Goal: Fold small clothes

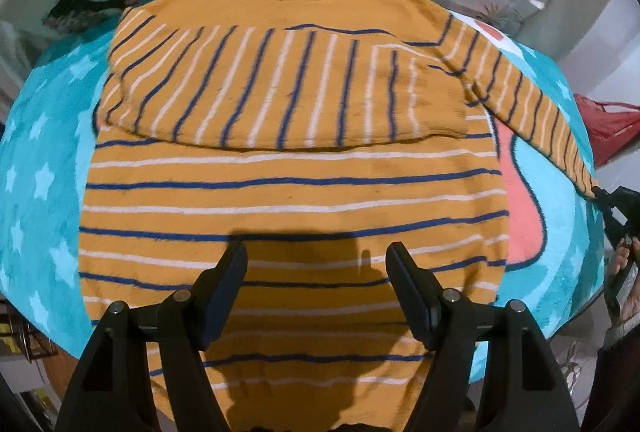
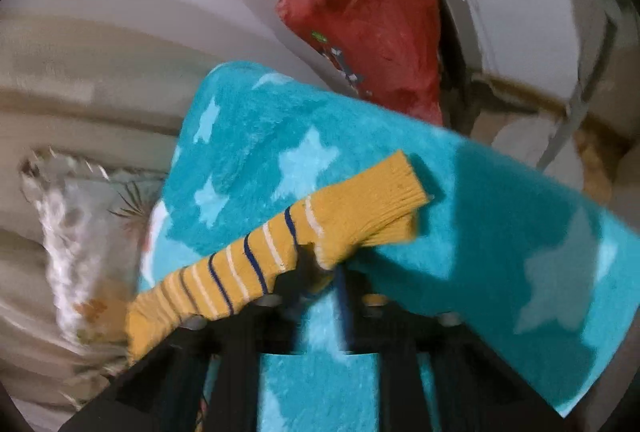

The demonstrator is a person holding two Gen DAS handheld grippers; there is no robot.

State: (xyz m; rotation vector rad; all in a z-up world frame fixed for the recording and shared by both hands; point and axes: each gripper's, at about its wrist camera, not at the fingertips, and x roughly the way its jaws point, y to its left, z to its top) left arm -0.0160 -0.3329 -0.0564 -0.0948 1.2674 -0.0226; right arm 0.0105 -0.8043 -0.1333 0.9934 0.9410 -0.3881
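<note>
Black left gripper (image 1: 316, 296) hangs wide open over the soft, floppy sweater (image 1: 288, 191); right gripper (image 2: 316, 268) pinches its sleeve cuff (image 2: 372, 207) near the blanket (image 2: 500, 232) edge, a good hold

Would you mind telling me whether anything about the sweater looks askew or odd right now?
Only the sweater's sleeves are uneven: one sleeve lies folded across the chest, while the other sleeve stretches out over the star blanket, its cuff pinched in the right gripper.

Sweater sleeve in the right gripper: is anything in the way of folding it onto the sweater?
Nothing visible. The sleeve stretches freely from the right gripper across the blanket; the sweater top is bare.
</note>
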